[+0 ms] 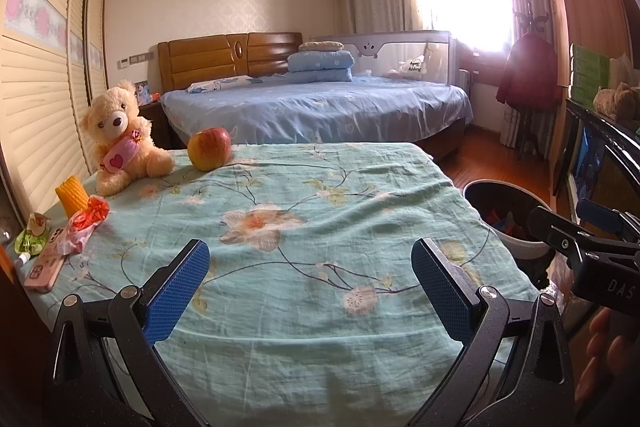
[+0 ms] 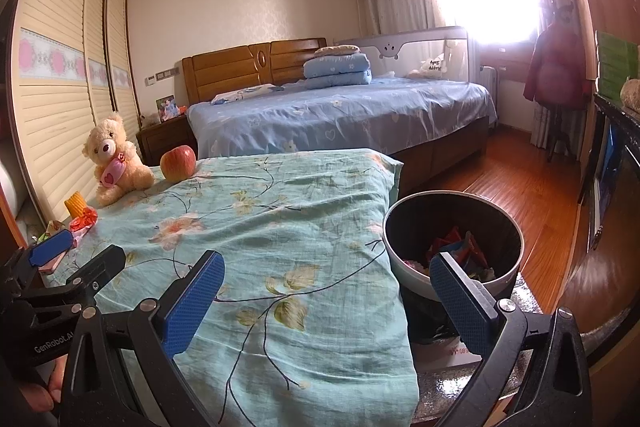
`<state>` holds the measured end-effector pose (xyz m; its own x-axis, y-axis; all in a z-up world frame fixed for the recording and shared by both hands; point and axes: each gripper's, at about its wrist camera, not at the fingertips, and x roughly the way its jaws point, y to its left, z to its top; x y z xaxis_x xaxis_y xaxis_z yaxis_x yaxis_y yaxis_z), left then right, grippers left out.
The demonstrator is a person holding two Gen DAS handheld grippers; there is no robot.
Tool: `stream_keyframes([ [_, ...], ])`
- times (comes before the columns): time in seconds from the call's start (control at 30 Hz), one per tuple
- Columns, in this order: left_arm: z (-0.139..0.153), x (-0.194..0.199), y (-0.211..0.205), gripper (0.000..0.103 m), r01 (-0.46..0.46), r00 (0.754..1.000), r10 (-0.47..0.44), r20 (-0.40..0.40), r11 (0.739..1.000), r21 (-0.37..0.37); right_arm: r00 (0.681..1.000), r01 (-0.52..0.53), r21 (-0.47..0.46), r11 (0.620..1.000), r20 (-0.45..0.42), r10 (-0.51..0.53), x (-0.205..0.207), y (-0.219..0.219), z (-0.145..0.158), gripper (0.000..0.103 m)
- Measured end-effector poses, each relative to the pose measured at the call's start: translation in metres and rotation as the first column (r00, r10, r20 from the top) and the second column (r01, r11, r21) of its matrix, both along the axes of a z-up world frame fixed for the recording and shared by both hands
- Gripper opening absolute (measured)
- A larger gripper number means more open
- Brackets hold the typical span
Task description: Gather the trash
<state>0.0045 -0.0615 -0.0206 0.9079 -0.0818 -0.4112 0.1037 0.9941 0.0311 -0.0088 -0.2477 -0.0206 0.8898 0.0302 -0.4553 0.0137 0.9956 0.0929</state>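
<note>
Left wrist view: the left tool (image 1: 310, 263) hangs over the near part of the worktop (image 1: 320, 187), which is draped in a teal floral cloth. Its two blue-padded fingers (image 1: 176, 291) are spread wide with nothing between them. Along the worktop's left edge lie the loose items: a red-and-clear crumpled wrapper (image 1: 84, 223) just in front of a yellow corn-shaped piece (image 1: 72, 195), a green pouch (image 1: 32, 235) at the near left corner, and a pink phone (image 1: 44, 267) touching the wrapper's near end. A plush bear (image 1: 120, 135) sits at the far left corner with an apple (image 1: 210, 148) beside it. Off the worktop's right edge stands a dark-lined trash bin (image 1: 508, 215) with colourful scraps inside. The right tool (image 1: 580, 231) shows at the right border, a hand (image 1: 604, 355) below it.

Right wrist view: the right tool (image 2: 328, 287) is held over the worktop's (image 2: 280, 207) right edge, fingers (image 2: 192, 303) released and wide apart, empty; its right finger overlaps the trash bin (image 2: 400, 227), which stands on the floor touching the cloth's overhang. Wrappers fill the bin's bottom. The wrapper (image 2: 84, 219) and corn-shaped piece (image 2: 76, 205) lie at the left edge, the bear (image 2: 114, 163) and apple (image 2: 179, 163) at the far end. The left tool (image 2: 76, 255) enters from the left, also splayed.
</note>
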Motion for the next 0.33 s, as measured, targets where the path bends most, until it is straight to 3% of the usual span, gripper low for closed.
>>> stream_keyframes([
  [0.33,-0.001,0.0081,0.0019,0.103,0.007,1.0,-0.008,-0.021,1.0,-0.01,1.0,-0.004,0.003,1.0,-0.026,0.004,0.0101,-0.001,-0.0001,0.103],
])
